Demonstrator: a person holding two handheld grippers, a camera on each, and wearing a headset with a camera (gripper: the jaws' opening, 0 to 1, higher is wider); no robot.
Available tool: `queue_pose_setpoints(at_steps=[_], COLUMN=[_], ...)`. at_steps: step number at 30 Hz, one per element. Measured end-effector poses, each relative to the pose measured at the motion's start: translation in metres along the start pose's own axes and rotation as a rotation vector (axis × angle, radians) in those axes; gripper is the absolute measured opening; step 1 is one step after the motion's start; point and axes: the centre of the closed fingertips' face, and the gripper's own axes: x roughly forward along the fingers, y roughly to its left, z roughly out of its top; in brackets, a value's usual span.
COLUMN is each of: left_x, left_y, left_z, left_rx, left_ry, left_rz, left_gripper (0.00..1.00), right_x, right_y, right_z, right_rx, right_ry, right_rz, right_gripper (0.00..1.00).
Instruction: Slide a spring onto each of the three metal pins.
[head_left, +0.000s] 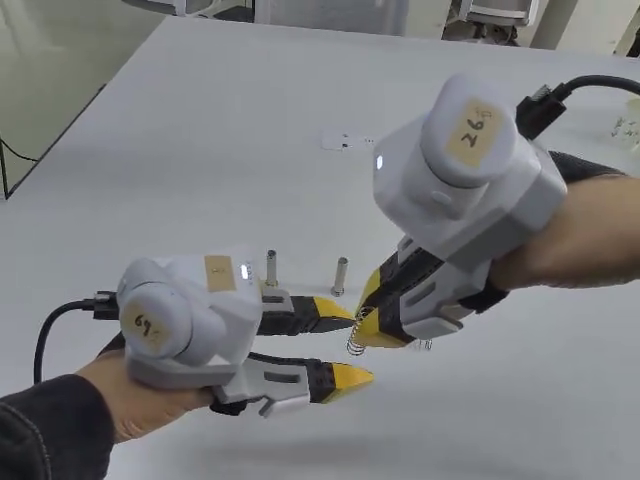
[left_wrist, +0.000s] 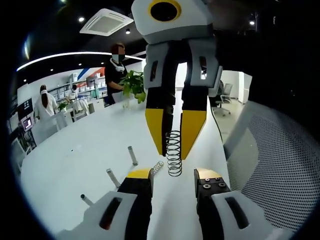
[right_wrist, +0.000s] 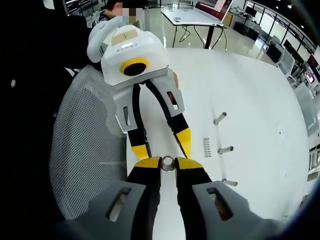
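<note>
Because the spring (left_wrist: 173, 155) is pinched near one end by the closed right claw (left_wrist: 176, 146), it hangs free above the worktop (head_left: 200, 150), its bore clear for a pin to enter. We see the left claw (right_wrist: 162, 146) gaping just below it, holding nothing (ready, we judge, to steady the coil). The three metal pins (right_wrist: 225, 149) stand bare on the worktop, apart from the held spring, and a second spring (right_wrist: 206, 147) lies beside the middle one.

Pins (right_wrist: 225, 149) stand on the table (right_wrist: 250, 90), a spring (right_wrist: 206, 147) seemingly lying beside.
</note>
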Motion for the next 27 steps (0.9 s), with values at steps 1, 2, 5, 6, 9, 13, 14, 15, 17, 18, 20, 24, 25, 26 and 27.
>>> queue_pose_setpoints(at_steps=[1,2,5,6,9,13,14,15,17,18,20,24,25,26,27], left_x=[-0.001,-0.002,-0.005,-0.006,-0.010,-0.017,-0.018,-0.019,-0.023,-0.025,-0.029,-0.035,-0.037,-0.039,-0.041], left_y=[0.001,0.002,0.006,0.007,0.011,0.018,0.019,0.020,0.022,0.024,0.025,0.026,0.026,0.027,0.028], left_z=[-0.001,-0.002,-0.006,-0.007,-0.011,-0.016,-0.017,-0.018,-0.020,-0.022,-0.024,-0.027,-0.028,-0.028,-0.029], left_rx=[-0.006,-0.009,-0.033,-0.040,-0.058,-0.085,-0.089,-0.093,-0.105,-0.112,-0.118,-0.130,-0.134,-0.135,-0.137], left_ry=[0.002,0.003,0.003,0.004,0.003,0.003,0.002,0.001,0.002,0.000,0.000,0.000,-0.001,-0.003,-0.004], left_rz=[0.004,0.009,0.031,0.034,0.056,0.093,0.099,0.107,0.122,0.133,0.146,0.167,0.175,0.181,0.190], left_gripper=[0.37,0.37,0.45,0.47,0.53,0.62,0.63,0.65,0.68,0.71,0.75,0.78,0.79,0.79,0.80], right_x=[0.000,0.000,0.000,0.000,0.000,0.000,0.000,0.000,0.001,0.001,0.001,0.002,0.002,0.002,0.003], right_y=[0.000,0.000,-0.002,-0.003,-0.005,-0.008,-0.009,-0.011,-0.014,-0.015,-0.021,-0.031,-0.033,-0.035,-0.037], right_z=[0.000,0.001,0.002,0.003,0.004,0.006,0.007,0.007,0.009,0.010,0.014,0.020,0.022,0.023,0.024], right_rx=[0.000,0.002,0.001,0.001,0.001,0.002,0.003,0.003,0.001,0.000,-0.001,-0.007,-0.006,-0.009,-0.010], right_ry=[-0.001,-0.001,-0.003,-0.005,-0.009,-0.011,-0.011,-0.012,-0.013,-0.014,-0.019,-0.026,-0.028,-0.030,-0.032], right_rz=[-0.001,0.000,-0.004,-0.006,-0.011,-0.017,-0.017,-0.018,-0.024,-0.025,-0.027,-0.037,-0.036,-0.038,-0.039], right_gripper=[0.12,0.12,0.12,0.12,0.12,0.12,0.12,0.12,0.12,0.12,0.12,0.12,0.12,0.12,0.12])
